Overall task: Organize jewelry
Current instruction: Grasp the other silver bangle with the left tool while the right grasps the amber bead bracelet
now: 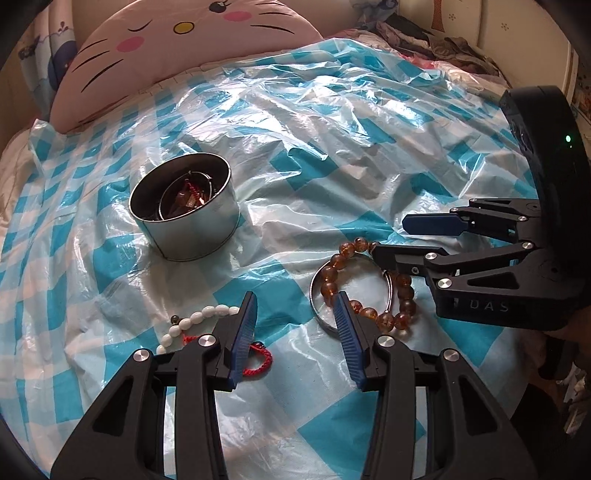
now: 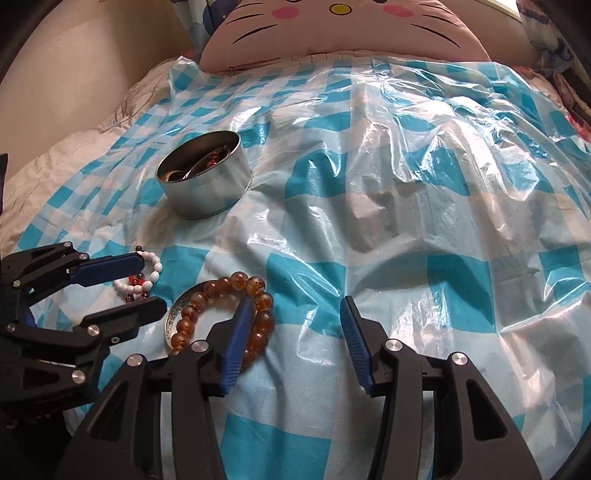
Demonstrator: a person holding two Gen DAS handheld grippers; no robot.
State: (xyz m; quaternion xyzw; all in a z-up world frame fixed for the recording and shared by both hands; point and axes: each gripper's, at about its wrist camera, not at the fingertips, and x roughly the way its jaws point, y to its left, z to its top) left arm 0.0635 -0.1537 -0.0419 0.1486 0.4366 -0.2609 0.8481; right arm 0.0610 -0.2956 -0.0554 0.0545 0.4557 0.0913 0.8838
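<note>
A round metal tin [image 1: 184, 218] [image 2: 205, 177] with jewelry inside stands on the blue-checked plastic sheet [image 1: 332, 155]. An amber bead bracelet [image 1: 369, 284] [image 2: 221, 306] lies over a silver bangle [image 1: 317, 306] [image 2: 173, 314]. A white bead bracelet [image 1: 192, 321] [image 2: 151, 273] with a red cord [image 1: 262, 360] lies to its left. My left gripper [image 1: 297, 306] is open, between the two bracelets. My right gripper [image 2: 295, 310] [image 1: 391, 236] is open, its left finger over the amber bracelet.
A pink cat-face cushion [image 1: 166, 48] [image 2: 343, 33] lies at the head of the bed. Crumpled clothes [image 1: 424, 40] lie at the back right. A wall [image 2: 92, 55] is at the left.
</note>
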